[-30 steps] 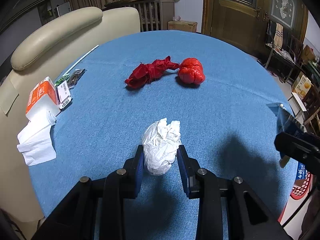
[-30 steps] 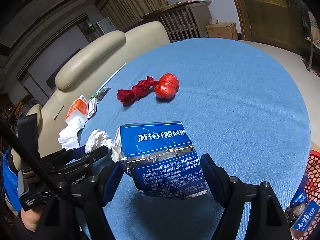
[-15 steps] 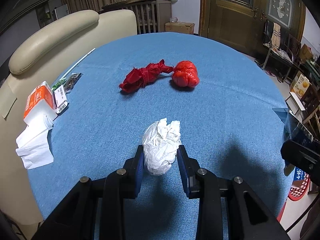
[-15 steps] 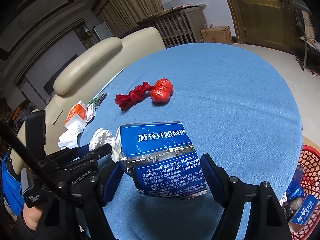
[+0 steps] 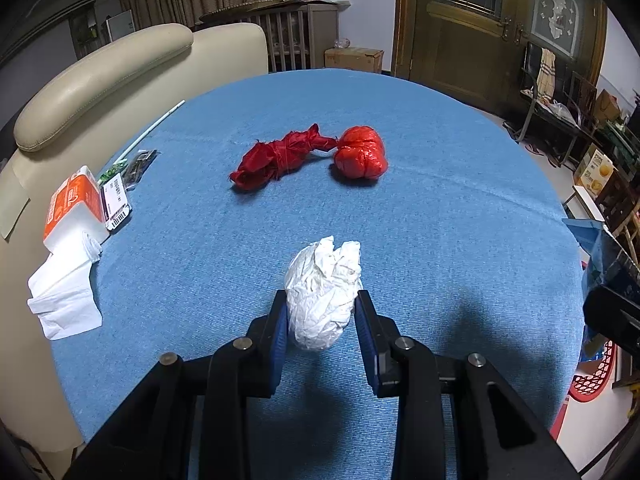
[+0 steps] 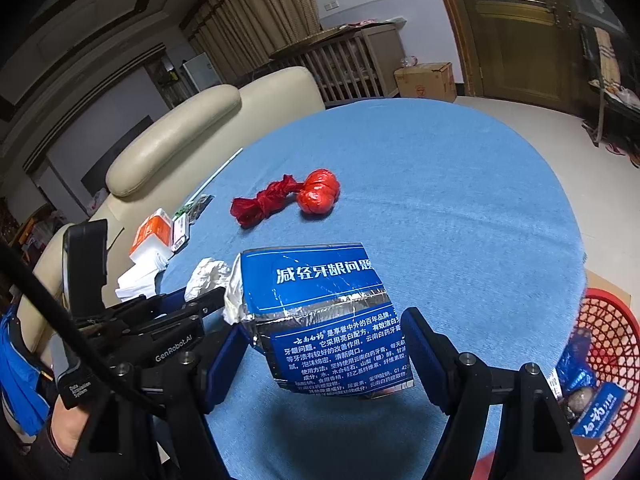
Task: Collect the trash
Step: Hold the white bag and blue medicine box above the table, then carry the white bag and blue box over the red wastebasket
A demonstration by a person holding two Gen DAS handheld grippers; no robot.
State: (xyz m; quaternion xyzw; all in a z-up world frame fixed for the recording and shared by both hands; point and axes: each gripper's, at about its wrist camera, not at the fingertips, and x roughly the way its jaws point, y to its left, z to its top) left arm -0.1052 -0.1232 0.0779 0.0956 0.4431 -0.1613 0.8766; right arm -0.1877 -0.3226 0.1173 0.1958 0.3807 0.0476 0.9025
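Red basket point(image 6: 608, 344) already holds some wrappers, my left tongs point(image 5: 321, 316) pinch the tissue wad point(image 5: 324, 292), right tongs point(image 6: 324, 344) clamp the blue box point(image 6: 324, 320), red bags point(image 5: 312, 156) wait on the table point(image 5: 440, 220).

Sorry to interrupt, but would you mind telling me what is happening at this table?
A person is clearing trash with handheld tongs. The left tongs grip a crumpled white paper ball; the right tongs hold a torn blue toothpaste box. A red basket beside the table already holds rubbish. Two red bundles remain on the blue tablecloth.
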